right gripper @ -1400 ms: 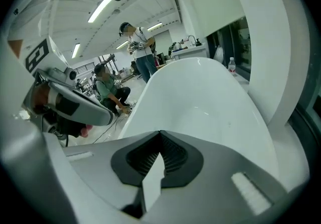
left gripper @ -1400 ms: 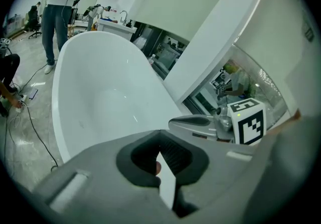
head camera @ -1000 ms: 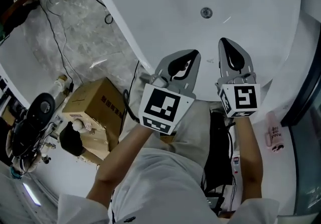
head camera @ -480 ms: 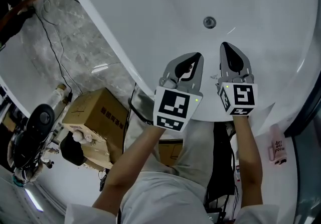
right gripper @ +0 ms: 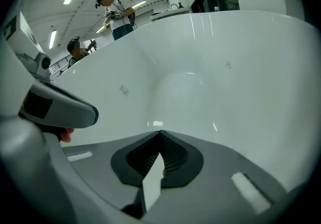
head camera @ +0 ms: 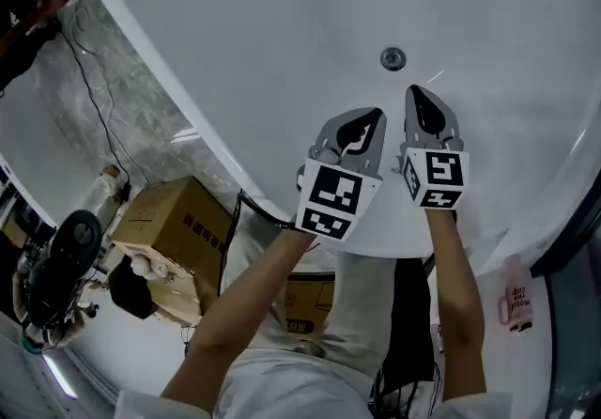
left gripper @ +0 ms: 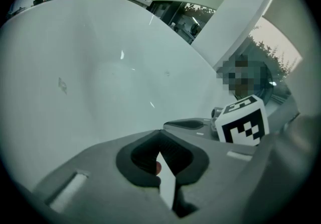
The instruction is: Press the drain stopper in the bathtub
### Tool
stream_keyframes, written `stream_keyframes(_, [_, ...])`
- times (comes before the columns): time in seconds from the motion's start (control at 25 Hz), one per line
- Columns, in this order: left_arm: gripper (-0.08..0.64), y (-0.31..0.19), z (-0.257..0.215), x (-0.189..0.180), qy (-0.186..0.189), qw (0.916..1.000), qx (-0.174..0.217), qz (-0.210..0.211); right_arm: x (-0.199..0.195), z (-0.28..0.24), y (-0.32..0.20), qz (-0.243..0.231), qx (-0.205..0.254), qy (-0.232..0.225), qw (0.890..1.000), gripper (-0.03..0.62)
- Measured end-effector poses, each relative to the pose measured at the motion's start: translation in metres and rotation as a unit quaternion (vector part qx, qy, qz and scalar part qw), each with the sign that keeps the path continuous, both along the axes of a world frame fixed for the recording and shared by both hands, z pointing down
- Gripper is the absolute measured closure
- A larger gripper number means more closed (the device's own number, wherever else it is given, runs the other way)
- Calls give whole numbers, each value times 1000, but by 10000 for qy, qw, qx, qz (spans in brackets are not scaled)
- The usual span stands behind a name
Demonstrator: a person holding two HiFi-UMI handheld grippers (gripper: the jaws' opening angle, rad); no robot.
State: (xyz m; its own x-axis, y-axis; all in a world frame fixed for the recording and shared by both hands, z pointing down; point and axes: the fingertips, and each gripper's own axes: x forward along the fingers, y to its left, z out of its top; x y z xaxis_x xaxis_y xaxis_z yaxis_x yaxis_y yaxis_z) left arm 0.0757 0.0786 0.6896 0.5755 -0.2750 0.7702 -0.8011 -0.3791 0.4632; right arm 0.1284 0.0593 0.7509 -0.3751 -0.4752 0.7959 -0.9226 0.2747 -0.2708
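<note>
Here, left gripper (head camera: pixel 375 115) and right gripper (head camera: pixel 414 91) side by side past the bathtub (head camera: pixel 282 41) near rim. Both jaws together, empty. Drain stopper (head camera: pixel 392 57) near right gripper's tip, apart

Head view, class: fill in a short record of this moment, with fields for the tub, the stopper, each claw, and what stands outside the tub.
Tub: white glossy bathtub, curved basin
Stopper: small round metal drain stopper on the tub floor, nothing touching it
Left claw: grey left claw, shut, nothing between its jaws, above the tub's near side
Right claw: grey right claw, shut, nothing held, tip closer to the stopper in this view but apart from it
Outside the tub: brown cardboard box to the left
</note>
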Motion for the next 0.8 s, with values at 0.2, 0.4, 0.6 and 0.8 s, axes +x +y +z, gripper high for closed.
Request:
stream_keyframes(0.2, [560, 4, 32, 4, -144, 9996, -116, 211, 2, 38, 5, -2, -196, 16, 9998, 600])
stream_keyframes(0.4, [560, 12, 65, 7, -180, 9988, -396, 226, 6, 80, 13, -54, -402, 100, 9991, 600])
stream_keyframes(0.6, [560, 23, 96, 6, -219, 9967, -747, 242, 6, 123, 19, -10, -654, 166, 9977, 599])
stream_keyframes(0.8, [560, 25, 117, 1, -385, 9961, -770, 180, 11, 156, 19, 174, -911, 106, 9956, 600])
